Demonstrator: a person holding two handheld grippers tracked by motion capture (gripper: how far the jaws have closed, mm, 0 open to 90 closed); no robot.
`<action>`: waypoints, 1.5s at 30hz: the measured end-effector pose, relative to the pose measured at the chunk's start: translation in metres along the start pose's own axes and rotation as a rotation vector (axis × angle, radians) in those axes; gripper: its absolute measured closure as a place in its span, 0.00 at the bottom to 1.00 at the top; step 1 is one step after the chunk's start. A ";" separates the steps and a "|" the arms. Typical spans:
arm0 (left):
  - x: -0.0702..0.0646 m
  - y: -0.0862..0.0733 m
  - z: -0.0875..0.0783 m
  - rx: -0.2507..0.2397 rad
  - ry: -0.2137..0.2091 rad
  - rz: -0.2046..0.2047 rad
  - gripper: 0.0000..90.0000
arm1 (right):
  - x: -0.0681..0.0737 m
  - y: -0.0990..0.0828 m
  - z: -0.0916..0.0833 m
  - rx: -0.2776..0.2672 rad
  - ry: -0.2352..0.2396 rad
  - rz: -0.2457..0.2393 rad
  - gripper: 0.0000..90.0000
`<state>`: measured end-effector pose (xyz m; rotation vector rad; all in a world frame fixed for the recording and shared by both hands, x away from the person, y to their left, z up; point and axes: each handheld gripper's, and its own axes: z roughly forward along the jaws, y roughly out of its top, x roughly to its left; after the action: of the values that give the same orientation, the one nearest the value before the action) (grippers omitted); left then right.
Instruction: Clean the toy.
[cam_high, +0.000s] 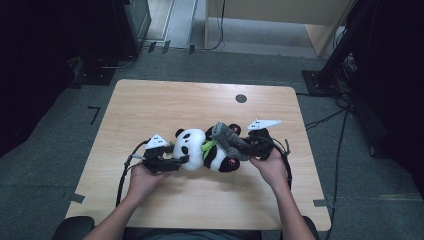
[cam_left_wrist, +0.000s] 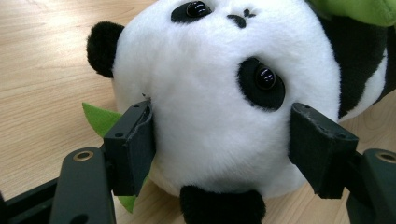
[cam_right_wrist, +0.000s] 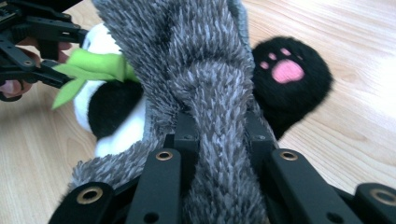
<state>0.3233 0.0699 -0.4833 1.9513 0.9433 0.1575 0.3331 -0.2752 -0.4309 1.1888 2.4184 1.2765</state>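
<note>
A black-and-white panda plush (cam_high: 200, 150) lies on its back in the middle of the wooden table (cam_high: 200, 100), with a green felt leaf (cam_right_wrist: 93, 65) at its neck. My left gripper (cam_high: 181, 161) comes in from the left. Its pads (cam_left_wrist: 135, 135) press into both sides of the panda's white head (cam_left_wrist: 210, 84). My right gripper (cam_high: 250, 145) is shut on a grey furry cloth (cam_right_wrist: 205, 70). The cloth (cam_high: 227, 137) drapes over the panda's belly and legs. A black foot with a pink paw print (cam_right_wrist: 285, 70) sticks out beside the cloth.
A small dark round hole (cam_high: 241, 98) sits near the table's far edge. Cables (cam_high: 325, 120) run over the grey floor on the right. Dark equipment stands at both sides, and a wooden cabinet (cam_high: 280, 15) is at the back.
</note>
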 end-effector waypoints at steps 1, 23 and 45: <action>0.000 0.000 0.000 -0.002 -0.002 -0.004 0.31 | -0.003 -0.001 0.000 -0.002 0.000 0.006 0.82; 0.004 0.000 0.002 -0.036 -0.005 -0.028 0.31 | -0.033 -0.017 0.007 0.026 -0.058 0.052 0.83; 0.003 -0.002 0.000 -0.023 0.003 -0.013 0.28 | -0.081 -0.030 -0.011 0.038 -0.184 0.247 0.83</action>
<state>0.3241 0.0721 -0.4860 1.9241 0.9520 0.1637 0.3650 -0.3496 -0.4637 1.5819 2.2278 1.1270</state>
